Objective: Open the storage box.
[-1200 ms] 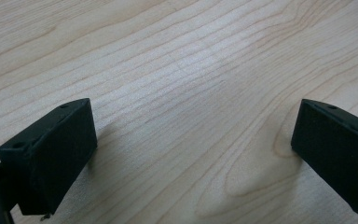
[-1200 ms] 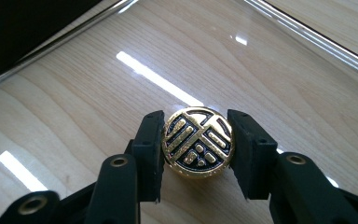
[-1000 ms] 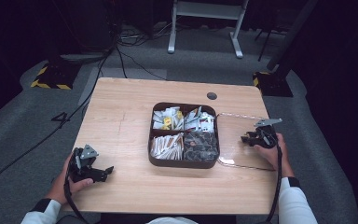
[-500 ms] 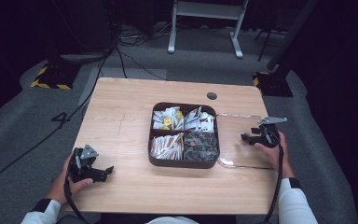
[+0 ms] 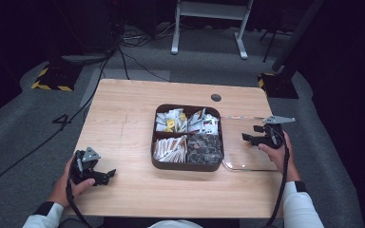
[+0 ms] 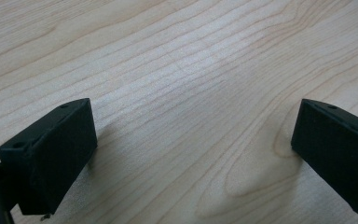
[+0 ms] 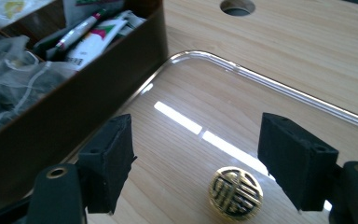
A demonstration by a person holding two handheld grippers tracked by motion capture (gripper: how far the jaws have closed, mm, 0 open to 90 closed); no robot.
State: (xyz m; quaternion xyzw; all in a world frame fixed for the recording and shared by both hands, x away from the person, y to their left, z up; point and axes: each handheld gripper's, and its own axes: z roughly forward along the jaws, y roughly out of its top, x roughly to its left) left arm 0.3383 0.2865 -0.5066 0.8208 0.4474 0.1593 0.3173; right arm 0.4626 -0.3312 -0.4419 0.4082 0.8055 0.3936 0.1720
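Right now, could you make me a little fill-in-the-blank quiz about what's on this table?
1. The brown box is split into ____ compartments.
2. The clear lid lies flat on the table, on the box's ____ side.
3. The lid's round knob is ____ in colour.
4. The right gripper has its jaws ____.

Missing words: four; right; gold; open

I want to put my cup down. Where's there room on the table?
Left of the box, the table is bare, down to the left gripper. The far strip by the hole is free too. Right of the box is crowded: lid and right gripper.
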